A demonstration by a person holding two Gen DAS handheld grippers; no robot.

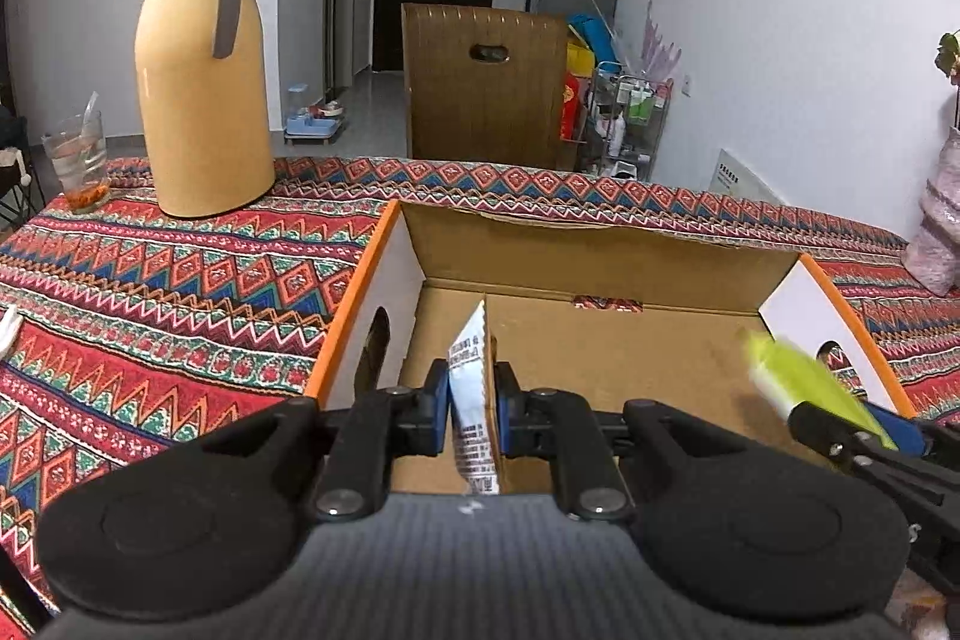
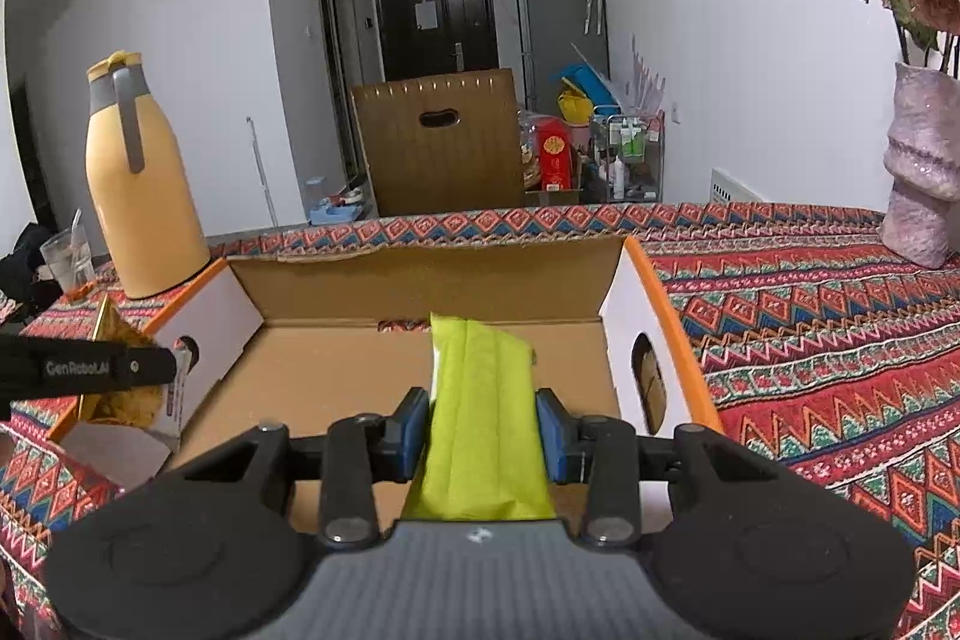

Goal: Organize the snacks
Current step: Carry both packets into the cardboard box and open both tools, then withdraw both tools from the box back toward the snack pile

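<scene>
1. The left gripper (image 1: 472, 400) pinches a thin white-and-blue snack packet (image 1: 471, 388) edge-on, its blue pads pressed against both faces.
2. The right gripper (image 2: 483, 430) clamps a lime-green snack packet (image 2: 480, 400) between its pads.
3. Both packets hang over the open cardboard box (image 1: 600, 250), whose floor looks bare.
4. In the left wrist view the green packet (image 1: 798, 376) shows at three o'clock, blurred.
5. A yellow thermos (image 1: 198, 100) stands at ten o'clock on the patterned tablecloth (image 1: 150, 292); a glass (image 1: 78, 160) is just beside it.
6. A pink vase (image 2: 924, 172) stands at two o'clock.
</scene>
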